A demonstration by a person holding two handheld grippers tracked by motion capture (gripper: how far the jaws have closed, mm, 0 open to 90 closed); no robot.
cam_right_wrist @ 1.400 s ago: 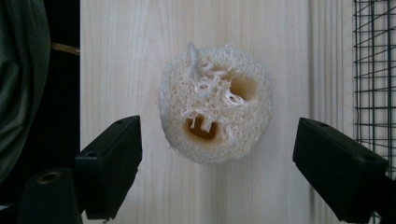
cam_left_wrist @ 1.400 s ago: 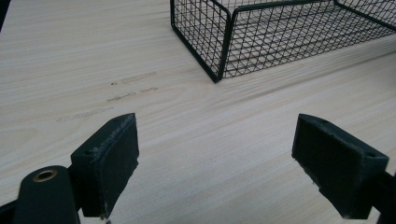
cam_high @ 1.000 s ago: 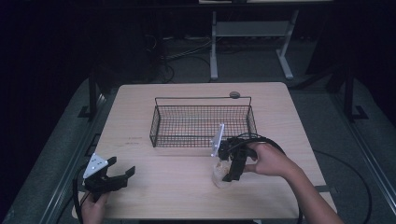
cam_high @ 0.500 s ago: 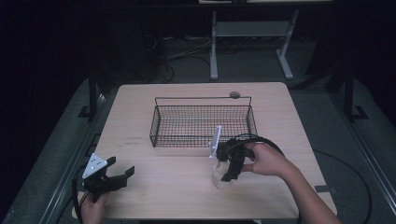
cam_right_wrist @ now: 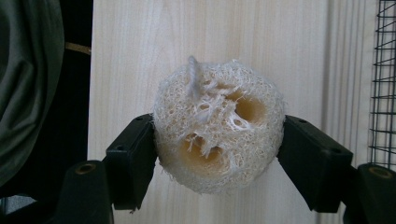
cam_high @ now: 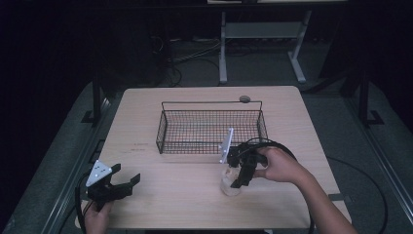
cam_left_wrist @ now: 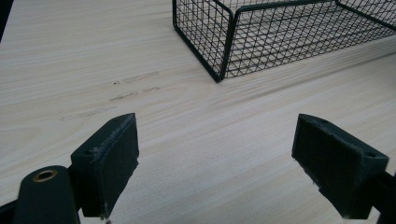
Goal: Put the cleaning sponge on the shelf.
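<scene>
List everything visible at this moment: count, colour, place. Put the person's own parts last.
Loofah sponge: one, pale cream, on the table in front of the basket, pinched between the right jaws.
Wire basket: one, black, mid-table, nothing visible inside.
Table: one, light wood.
Round disc: one, grey, on the table behind the basket.
Frame: one, white, on the floor beyond the table.
Left tongs: one, black with grey plate, near-left corner, jaws open over bare wood.
Right tongs: one, black, jaws just closed on the loofah sponge.
Right hand: one, holding the right tongs.

In the high view the right hand-held gripper [cam_high: 233, 181] hides most of the pale loofah [cam_high: 229, 187] beneath it.
</scene>
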